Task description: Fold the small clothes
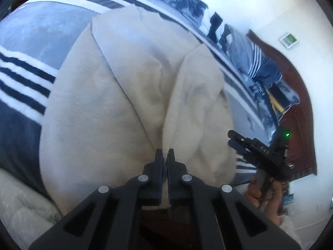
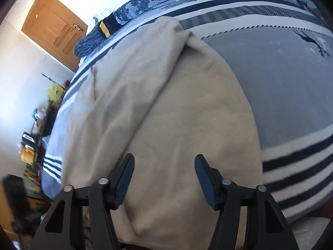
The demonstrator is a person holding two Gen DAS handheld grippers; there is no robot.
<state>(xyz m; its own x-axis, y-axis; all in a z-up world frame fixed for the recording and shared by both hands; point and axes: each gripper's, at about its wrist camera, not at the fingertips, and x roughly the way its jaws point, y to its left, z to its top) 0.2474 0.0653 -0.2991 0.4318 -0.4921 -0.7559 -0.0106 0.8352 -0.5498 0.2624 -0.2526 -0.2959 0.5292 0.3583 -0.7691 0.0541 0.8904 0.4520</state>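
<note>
Black grippers (image 2: 164,173), dark blue ribbed pads (image 2: 124,179)

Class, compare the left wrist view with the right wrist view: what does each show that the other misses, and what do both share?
Only the left wrist view shows the left gripper, its jaws shut on a ridge of the beige garment, plus the wooden headboard and a small framed picture on the wall. Only the right wrist view shows the wooden door and a cluttered shelf. Both show the beige garment on the striped blanket, and the right gripper, its jaws open over the cloth.
</note>
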